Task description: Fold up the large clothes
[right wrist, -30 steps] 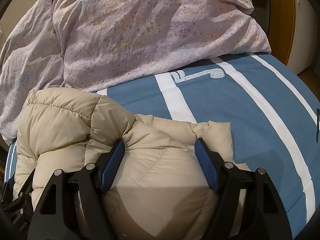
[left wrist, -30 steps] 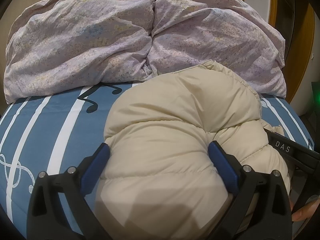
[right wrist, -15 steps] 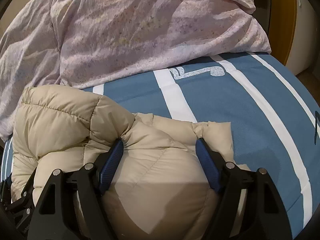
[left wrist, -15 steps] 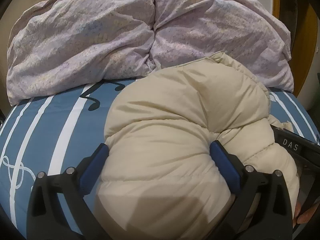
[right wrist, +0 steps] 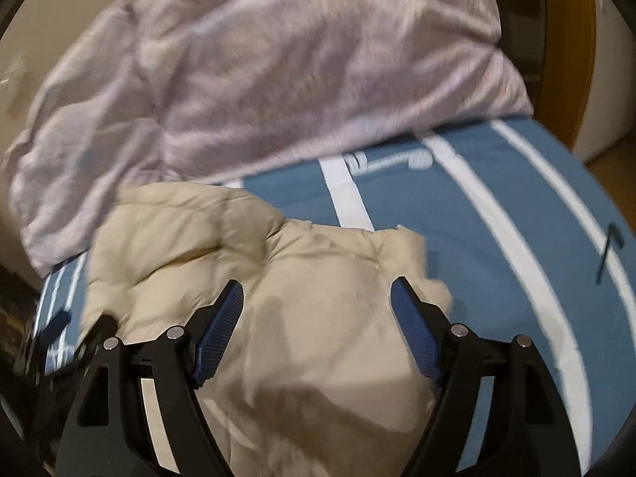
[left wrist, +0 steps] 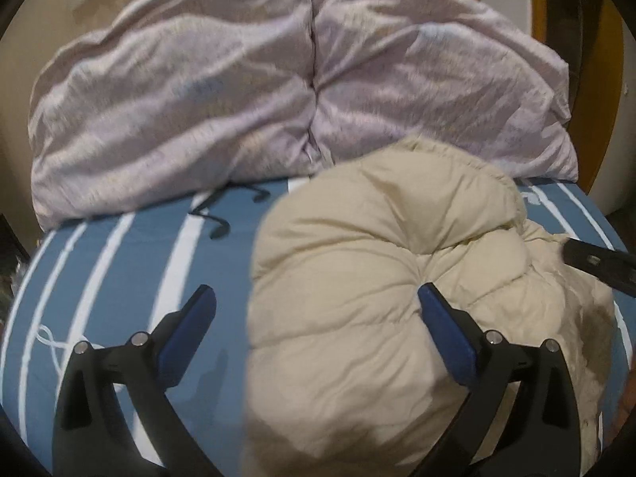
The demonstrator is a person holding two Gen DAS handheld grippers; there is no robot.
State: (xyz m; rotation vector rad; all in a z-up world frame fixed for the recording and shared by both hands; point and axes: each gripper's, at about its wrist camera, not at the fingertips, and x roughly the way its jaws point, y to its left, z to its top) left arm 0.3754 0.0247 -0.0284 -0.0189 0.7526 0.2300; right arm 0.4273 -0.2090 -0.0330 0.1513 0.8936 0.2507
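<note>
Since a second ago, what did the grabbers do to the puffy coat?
The left gripper slid left, so its left finger now sits over the bedsheet, off the coat. The right gripper drew back from the coat. Both remain open. The quilt stayed put.

Both tongs [left wrist: 314,306] [right wrist: 318,298] have lifted off the puffy jacket [left wrist: 377,278].

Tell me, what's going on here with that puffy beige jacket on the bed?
A person holding two grippers is folding a cream puffer jacket on a blue striped bedsheet. Both the left gripper and the right gripper are open over the bundled-up jacket, not clamping it. A rumpled lilac duvet is heaped behind. Both views are motion-blurred.
</note>
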